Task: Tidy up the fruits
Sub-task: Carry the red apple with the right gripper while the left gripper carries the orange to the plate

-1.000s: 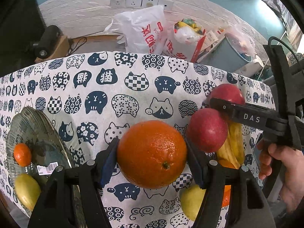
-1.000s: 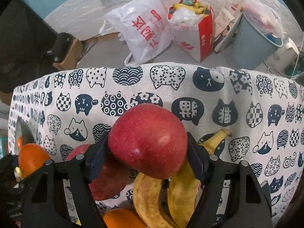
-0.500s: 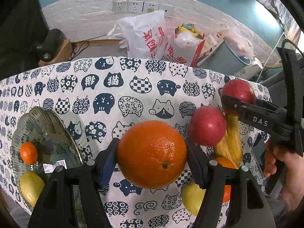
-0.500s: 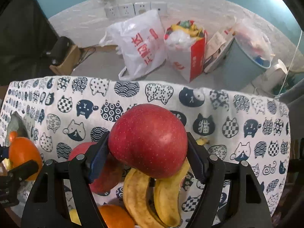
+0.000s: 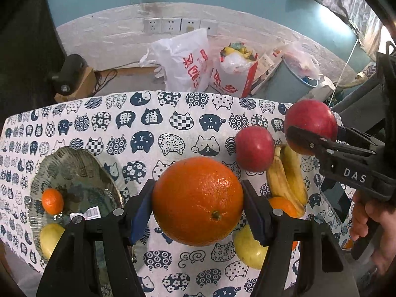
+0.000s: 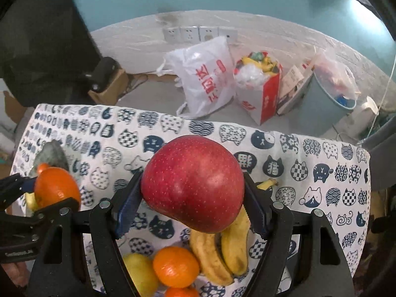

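The left tool (image 5: 198, 204), clamped on a large orange (image 5: 197, 201), hangs nearer the glass plate (image 5: 74, 168) at the surface's left edge, seemingly, than the right tool (image 6: 193, 199), gripping a red apple (image 6: 193, 183).

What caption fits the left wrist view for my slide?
Left tool grips an orange above the cat-print tablecloth; right tool lifts a red apple.

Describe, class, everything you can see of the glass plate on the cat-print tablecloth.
The glass plate is clear and round with a ribbed, scalloped rim, so the cat print shows dimly through it. It lies flat on the tablecloth near the table's left edge, apart from the other fruit. A small orange and a yellow fruit rest in it, beside a white barcode label. No gripper touches it.
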`<state>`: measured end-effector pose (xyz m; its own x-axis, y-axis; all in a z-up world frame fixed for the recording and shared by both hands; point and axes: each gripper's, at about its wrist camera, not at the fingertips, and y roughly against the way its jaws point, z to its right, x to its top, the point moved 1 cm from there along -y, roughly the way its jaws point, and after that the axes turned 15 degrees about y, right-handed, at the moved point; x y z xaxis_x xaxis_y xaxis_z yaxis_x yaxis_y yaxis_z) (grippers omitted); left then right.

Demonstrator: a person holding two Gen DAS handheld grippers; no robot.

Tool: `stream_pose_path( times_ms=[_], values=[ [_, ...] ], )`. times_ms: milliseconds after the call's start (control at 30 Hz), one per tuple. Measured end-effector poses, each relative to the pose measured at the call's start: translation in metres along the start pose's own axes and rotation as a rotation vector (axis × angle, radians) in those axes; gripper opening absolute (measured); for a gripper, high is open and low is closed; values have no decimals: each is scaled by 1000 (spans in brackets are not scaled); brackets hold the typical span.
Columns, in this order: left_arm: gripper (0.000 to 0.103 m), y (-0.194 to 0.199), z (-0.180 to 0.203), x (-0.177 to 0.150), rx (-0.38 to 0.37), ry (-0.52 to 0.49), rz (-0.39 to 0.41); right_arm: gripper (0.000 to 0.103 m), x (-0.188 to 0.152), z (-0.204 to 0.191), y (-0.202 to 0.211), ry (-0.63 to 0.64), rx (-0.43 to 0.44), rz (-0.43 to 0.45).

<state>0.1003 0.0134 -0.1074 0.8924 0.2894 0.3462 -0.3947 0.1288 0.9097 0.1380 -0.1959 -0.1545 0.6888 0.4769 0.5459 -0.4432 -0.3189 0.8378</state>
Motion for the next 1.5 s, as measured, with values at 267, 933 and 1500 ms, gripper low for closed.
stream_pose_path(
  times_ms=[267, 933, 1500],
  values=[
    [69, 24, -13, -9, -2, -3, 31, 75, 1, -25, 25, 42, 30, 43],
    [69, 49, -96, -33, 40, 88, 50, 75, 23, -127, 35, 205, 173, 79],
    [69, 47, -166, -43, 70, 188, 41, 75, 40, -218, 1, 333, 280, 27]
  ],
)
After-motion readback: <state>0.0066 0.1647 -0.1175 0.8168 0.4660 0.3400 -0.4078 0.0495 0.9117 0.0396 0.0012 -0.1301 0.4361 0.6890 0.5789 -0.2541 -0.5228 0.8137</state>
